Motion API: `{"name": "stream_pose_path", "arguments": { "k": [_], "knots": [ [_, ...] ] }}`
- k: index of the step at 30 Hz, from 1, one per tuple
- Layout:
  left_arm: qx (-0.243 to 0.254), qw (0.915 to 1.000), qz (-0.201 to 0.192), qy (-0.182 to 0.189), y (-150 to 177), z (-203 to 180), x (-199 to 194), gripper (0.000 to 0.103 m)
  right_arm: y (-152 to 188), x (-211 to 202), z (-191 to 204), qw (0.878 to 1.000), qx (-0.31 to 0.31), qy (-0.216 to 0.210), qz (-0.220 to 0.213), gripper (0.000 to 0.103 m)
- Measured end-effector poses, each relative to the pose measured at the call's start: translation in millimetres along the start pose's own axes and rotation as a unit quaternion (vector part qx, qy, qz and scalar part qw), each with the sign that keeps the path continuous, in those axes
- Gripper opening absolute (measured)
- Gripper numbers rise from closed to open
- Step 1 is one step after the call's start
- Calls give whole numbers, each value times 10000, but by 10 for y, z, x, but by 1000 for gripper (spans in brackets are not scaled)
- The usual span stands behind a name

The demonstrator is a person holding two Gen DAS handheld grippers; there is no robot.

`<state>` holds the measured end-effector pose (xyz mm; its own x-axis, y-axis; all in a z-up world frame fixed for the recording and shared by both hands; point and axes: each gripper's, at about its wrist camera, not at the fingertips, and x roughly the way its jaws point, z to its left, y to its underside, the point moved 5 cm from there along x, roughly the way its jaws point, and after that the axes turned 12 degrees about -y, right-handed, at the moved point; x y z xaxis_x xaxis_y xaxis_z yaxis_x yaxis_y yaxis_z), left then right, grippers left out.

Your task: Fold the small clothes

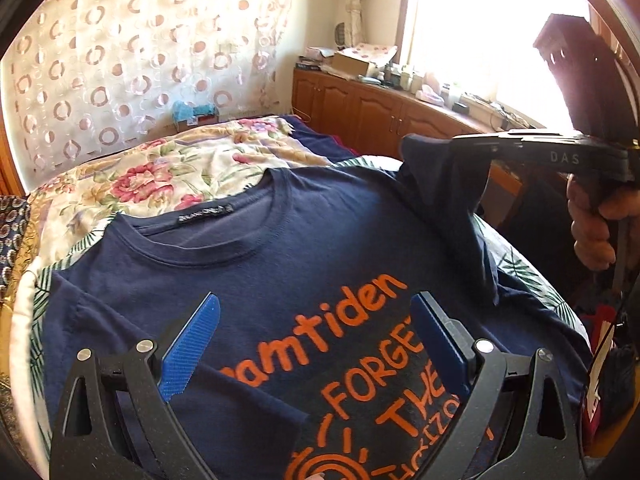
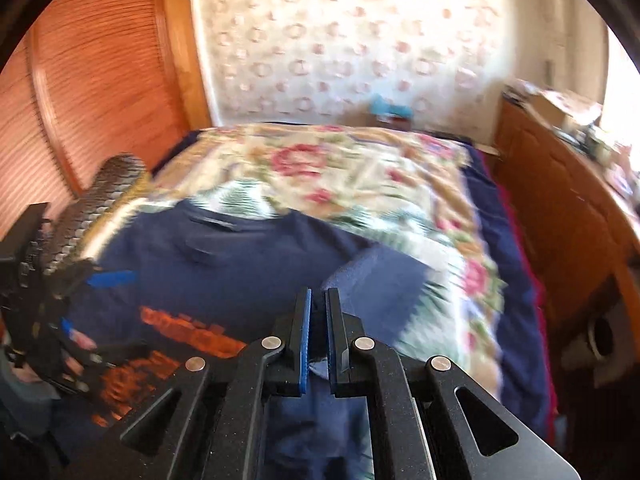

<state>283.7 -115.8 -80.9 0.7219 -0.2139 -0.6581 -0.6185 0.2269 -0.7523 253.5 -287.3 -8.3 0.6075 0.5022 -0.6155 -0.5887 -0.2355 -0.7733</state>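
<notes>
Shirt: navy T-shirt (image 1: 280, 248) with orange lettering lies face up on the bed, collar toward the far wall, spread over a leaf-print sheet (image 1: 516, 268).
Shirt's far sleeve: sleeve (image 1: 436, 172) is lifted off the bed, its cloth running up to the tips of the right gripper.
Shirt's near sleeve: folded in over the chest, lying flat beside the lettering.
Right gripper: right gripper (image 2: 319, 320) has its blue pads drawn almost together with navy sleeve cloth pinched between them; in the left wrist view it reaches in from the right edge, a hand (image 1: 592, 224) around its handle.
Left gripper: left gripper (image 1: 316, 344) hangs above the shirt's chest with its jaws spread wide and nothing between the pads.
Bedding: floral quilt (image 1: 172, 168) covers the bed beyond the collar.
Surroundings: wooden cabinets (image 1: 360, 108) run under a bright window; a patterned curtain (image 1: 140, 52) hangs on the far wall.
Sharpness: right wrist view is smeared, so fine detail there cannot be read.
</notes>
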Motion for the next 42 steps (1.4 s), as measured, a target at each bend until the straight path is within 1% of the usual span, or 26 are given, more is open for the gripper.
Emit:
{"name": "stream_pose_path", "arguments": {
  "k": [2,3,5,9,12,16,18,21,23,25,26,27,28,31,34,38,40,41,42],
  "knots": [
    [-22,10000,-11,-54,2,35,7,97,-32,81,77,9999,-158,13,28,18],
    [-28,10000,-15,-67,3,45,7,97,-37,108,99,9998,-207,47,30,27],
    [-30,10000,-29,-82,-1,57,1,97,-16,120,69,9998,-187,107,23,29],
    [-27,9999,-85,-77,-13,49,-16,97,104,163,-19,9992,63,331,209,29],
    [-24,9999,-90,-72,-12,38,-13,97,273,199,-85,9975,300,438,471,29],
    [-10,9999,-85,-82,-5,32,-18,97,504,207,-37,9945,570,493,727,29],
    [-10,9999,-87,-81,-4,18,-25,97,633,220,-23,9928,750,490,796,29],
    [-1,9999,-89,-77,-4,12,-27,97,734,184,-11,9903,989,480,854,29],
    [1,9999,-108,-75,-9,13,-38,97,769,208,21,9897,1078,395,859,29],
    [-4,9999,-142,-90,-15,15,-59,97,751,212,36,9900,1035,348,890,28],
    [-12,9998,-156,-94,-18,26,-70,97,745,200,54,9906,1002,319,871,24],
    [-22,9998,-170,-96,-20,35,-80,97,737,216,74,9917,941,260,833,8],
    [-40,9998,-185,-103,-27,50,-94,97,728,194,93,9929,857,205,793,6],
    [-92,9996,-233,-147,-49,98,-118,97,654,142,244,9961,621,25,626,5],
    [-159,9993,-302,-179,-80,157,-155,97,575,160,430,9969,492,-246,557,5],
    [-251,9987,-364,-255,-97,246,-183,97,630,212,600,9956,396,-513,684,5],
    [-271,9985,-369,-287,-94,271,-184,97,660,295,636,9946,416,-550,778,5],
    [-285,9984,-366,-309,-92,288,-180,97,666,313,631,9940,441,-567,819,6],
    [-300,9983,-366,-329,-89,304,-176,97,655,346,630,9937,432,-584,848,9]
  ]
}}
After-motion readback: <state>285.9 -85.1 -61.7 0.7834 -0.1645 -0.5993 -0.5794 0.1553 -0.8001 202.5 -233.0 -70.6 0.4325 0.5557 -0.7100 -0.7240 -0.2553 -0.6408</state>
